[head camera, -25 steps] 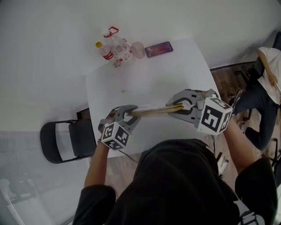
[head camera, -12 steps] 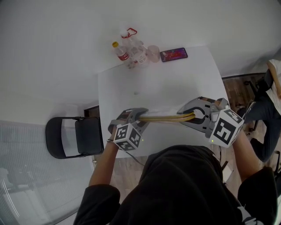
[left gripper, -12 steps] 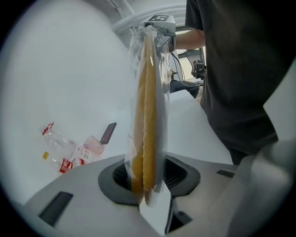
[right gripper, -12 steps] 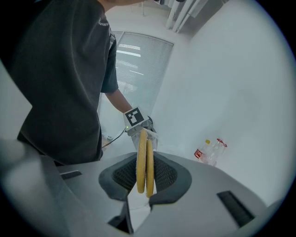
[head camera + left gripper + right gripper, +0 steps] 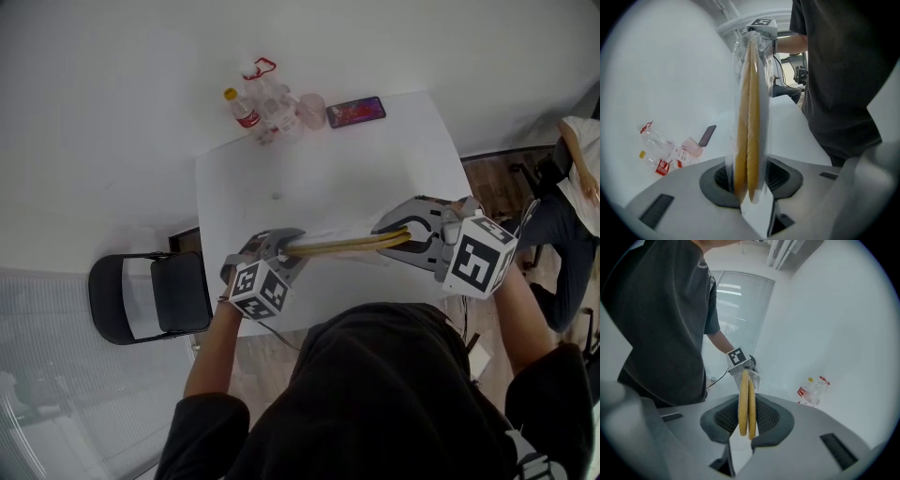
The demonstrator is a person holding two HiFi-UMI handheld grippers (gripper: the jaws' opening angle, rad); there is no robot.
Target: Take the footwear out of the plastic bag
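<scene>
A flat pair of tan slippers [image 5: 342,246] in a clear plastic bag [image 5: 764,93] hangs stretched between my two grippers, above the near part of the white table [image 5: 319,178]. The left gripper [image 5: 281,246] is shut on one end, and its pads pinch the bag and the slippers [image 5: 747,117] together. At the other end the right gripper [image 5: 405,234] is shut on the slippers [image 5: 746,399]. From the left gripper view, the film wraps the pair up to the right gripper [image 5: 759,28]. In the right gripper view, crumpled film shows by the left gripper [image 5: 740,363].
At the table's far edge stand plastic bottles [image 5: 258,103], a pink cup [image 5: 311,110] and a phone [image 5: 355,111]. A black folding chair [image 5: 150,298] stands left of the table. Another person sits at the right [image 5: 572,187].
Both grippers keep their hold on the bagged slippers in the same pose. Only the head view has swayed a little.
</scene>
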